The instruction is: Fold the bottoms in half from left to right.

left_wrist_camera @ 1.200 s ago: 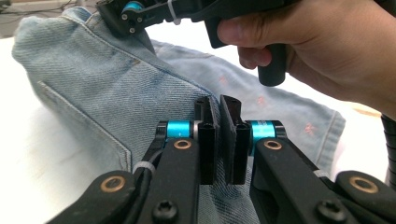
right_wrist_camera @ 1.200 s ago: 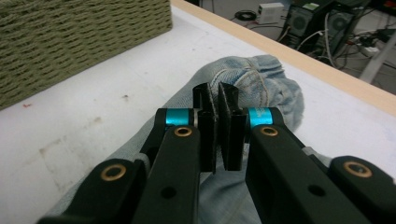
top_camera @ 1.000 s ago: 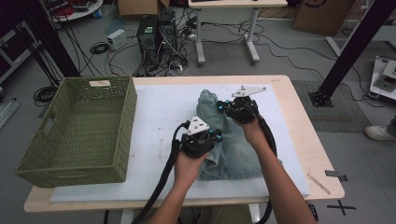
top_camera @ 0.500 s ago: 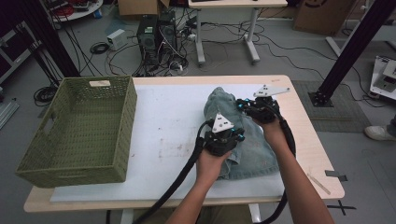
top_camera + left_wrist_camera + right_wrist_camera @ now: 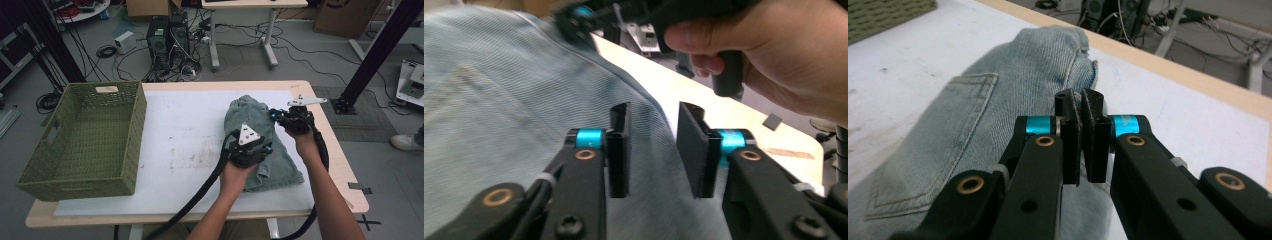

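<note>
Jeans (image 5: 260,145) lie folded on the white mat (image 5: 185,150), right of the green wicker basket (image 5: 82,140). The left gripper (image 5: 653,150) hovers over the denim, jaws apart and empty; the right gripper (image 5: 1079,137) is pinched nearly closed at the far edge, whether on cloth I cannot tell.

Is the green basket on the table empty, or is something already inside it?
Empty. In the high view the green basket shows only its bare woven floor and walls. The denim garment lies outside it, on the white mat.

Basket (image 5: 85,137) on table's (image 5: 200,125) left end, jeans (image 5: 260,145) well apart, toward its right.
</note>
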The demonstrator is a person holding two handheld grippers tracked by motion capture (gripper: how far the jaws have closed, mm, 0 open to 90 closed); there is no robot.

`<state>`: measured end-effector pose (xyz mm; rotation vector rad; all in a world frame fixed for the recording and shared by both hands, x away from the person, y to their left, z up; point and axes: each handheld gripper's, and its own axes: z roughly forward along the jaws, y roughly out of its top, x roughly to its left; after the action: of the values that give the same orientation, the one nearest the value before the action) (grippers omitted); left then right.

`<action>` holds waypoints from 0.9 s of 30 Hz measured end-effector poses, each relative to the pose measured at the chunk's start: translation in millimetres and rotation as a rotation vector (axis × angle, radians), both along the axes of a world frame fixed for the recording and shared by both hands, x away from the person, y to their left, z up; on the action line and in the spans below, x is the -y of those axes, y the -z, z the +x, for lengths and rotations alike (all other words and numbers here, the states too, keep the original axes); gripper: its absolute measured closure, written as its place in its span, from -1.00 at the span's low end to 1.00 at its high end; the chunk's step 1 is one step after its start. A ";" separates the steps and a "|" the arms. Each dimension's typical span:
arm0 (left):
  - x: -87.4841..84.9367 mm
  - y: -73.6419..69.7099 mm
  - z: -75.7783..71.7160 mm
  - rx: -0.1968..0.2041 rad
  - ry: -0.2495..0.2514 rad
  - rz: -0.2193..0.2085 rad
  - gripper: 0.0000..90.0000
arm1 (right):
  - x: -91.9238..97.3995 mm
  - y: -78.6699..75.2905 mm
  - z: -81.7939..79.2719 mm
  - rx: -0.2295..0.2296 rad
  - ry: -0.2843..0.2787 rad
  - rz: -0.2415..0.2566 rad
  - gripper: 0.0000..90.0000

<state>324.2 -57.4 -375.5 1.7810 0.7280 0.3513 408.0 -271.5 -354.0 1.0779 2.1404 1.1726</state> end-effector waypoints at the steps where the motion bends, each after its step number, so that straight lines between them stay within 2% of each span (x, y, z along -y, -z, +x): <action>1: -4.0 -0.1 0.3 0.008 -0.008 0.000 0.34 | 2.2 2.0 0.5 -0.006 0.006 0.002 0.96; 5: -25.9 3.1 1.9 0.027 -0.045 -0.008 0.17 | 7.0 9.6 2.1 -0.014 0.023 -0.002 0.96; 7: -38.9 7.5 1.9 0.043 -0.071 0.002 0.16 | 8.8 12.8 2.9 -0.018 0.036 -0.008 0.96; 10: -57.0 15.3 2.6 0.041 -0.101 0.012 0.10 | 10.7 17.3 4.3 -0.023 0.060 -0.008 0.96; 15: -93.1 29.9 -1.8 0.051 -0.164 0.038 0.00 | 10.9 27.9 6.5 -0.031 0.092 -0.037 0.95; 17: -108.5 36.2 -3.8 0.058 -0.189 0.054 -0.08 | 11.0 32.7 6.7 -0.037 0.099 -0.025 0.94; 19: -120.4 40.7 -4.7 0.057 -0.209 0.048 -0.12 | 10.6 36.9 5.0 -0.037 0.098 -0.005 0.90; 21: -133.1 45.1 -4.4 0.048 -0.223 0.050 -0.20 | 10.6 39.7 2.2 -0.034 0.095 0.004 0.74; 24: -148.6 49.9 -5.1 0.041 -0.247 0.072 -0.33 | 14.4 40.6 -4.4 -0.025 0.083 0.052 0.47; 26: -158.0 52.3 -6.0 0.042 -0.253 0.067 -0.33 | 18.6 40.7 -12.0 -0.009 0.076 0.082 0.38; 27: -161.3 52.8 -6.2 0.047 -0.253 0.065 -0.33 | 20.3 41.3 -15.1 -0.003 0.074 0.081 0.32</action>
<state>318.0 103.9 -428.3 1.7376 0.9196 0.5900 392.9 -291.8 -395.4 1.1840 2.0522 1.2329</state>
